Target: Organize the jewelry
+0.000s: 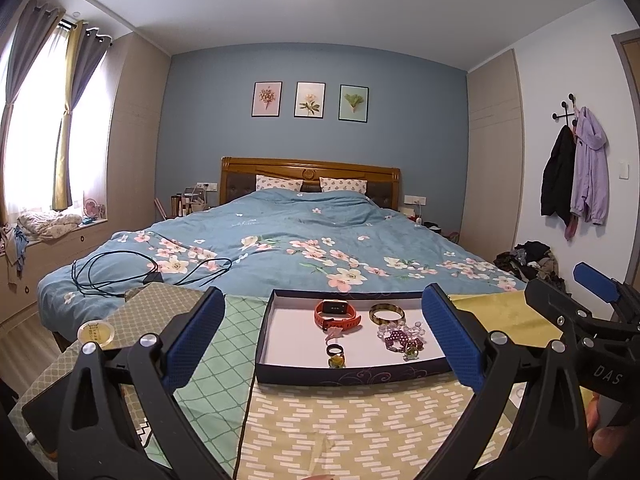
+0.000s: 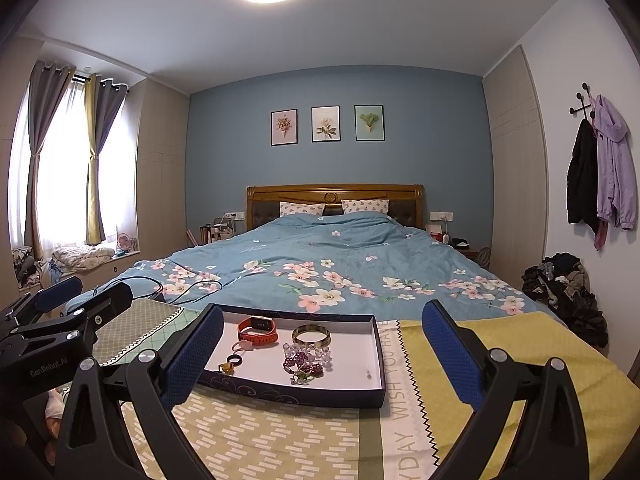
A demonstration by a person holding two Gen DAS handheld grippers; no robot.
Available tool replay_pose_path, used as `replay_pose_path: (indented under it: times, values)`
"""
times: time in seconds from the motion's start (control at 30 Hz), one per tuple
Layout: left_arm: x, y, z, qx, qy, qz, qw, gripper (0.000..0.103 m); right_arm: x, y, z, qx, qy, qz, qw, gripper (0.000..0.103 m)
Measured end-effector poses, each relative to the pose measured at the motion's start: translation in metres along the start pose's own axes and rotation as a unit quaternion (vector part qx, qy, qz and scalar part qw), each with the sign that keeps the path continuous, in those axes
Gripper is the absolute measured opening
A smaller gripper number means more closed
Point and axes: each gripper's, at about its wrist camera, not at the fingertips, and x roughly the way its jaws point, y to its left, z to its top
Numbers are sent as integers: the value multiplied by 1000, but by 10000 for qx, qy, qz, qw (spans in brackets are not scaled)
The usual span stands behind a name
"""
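A shallow navy tray [image 1: 352, 376] [image 2: 380, 360] lies on a patterned cloth at the foot of the bed. In it are an orange smartwatch [image 1: 335, 313] [image 2: 258, 330], a striped bangle [image 1: 386, 313] [image 2: 311, 336], purple and clear bead bracelets [image 1: 400, 338] [image 2: 306, 360], a black ring [image 1: 334, 349] [image 2: 234, 359], an amber ring [image 1: 336, 360] [image 2: 226, 368] and a pink piece [image 1: 334, 334] [image 2: 241, 345]. My left gripper [image 1: 320, 344] is open and empty, short of the tray. My right gripper [image 2: 322, 356] is open and empty, also short of it.
A round yellow-lidded tin [image 1: 96, 332] sits on a patterned box [image 1: 152, 312] at the left. Black cables [image 1: 120, 272] lie on the blue floral duvet [image 1: 304, 240]. A yellow cloth [image 2: 520, 360] covers the right side. A clothes pile [image 2: 568, 292] lies by the right wall.
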Motion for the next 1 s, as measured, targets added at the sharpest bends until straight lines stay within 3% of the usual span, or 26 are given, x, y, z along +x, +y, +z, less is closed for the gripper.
replay_pose_path:
  times: [1.0]
  values:
    - [1, 1, -3, -50, 123, -52, 9999, 97, 1, 0, -1, -1, 14, -3, 10000, 96]
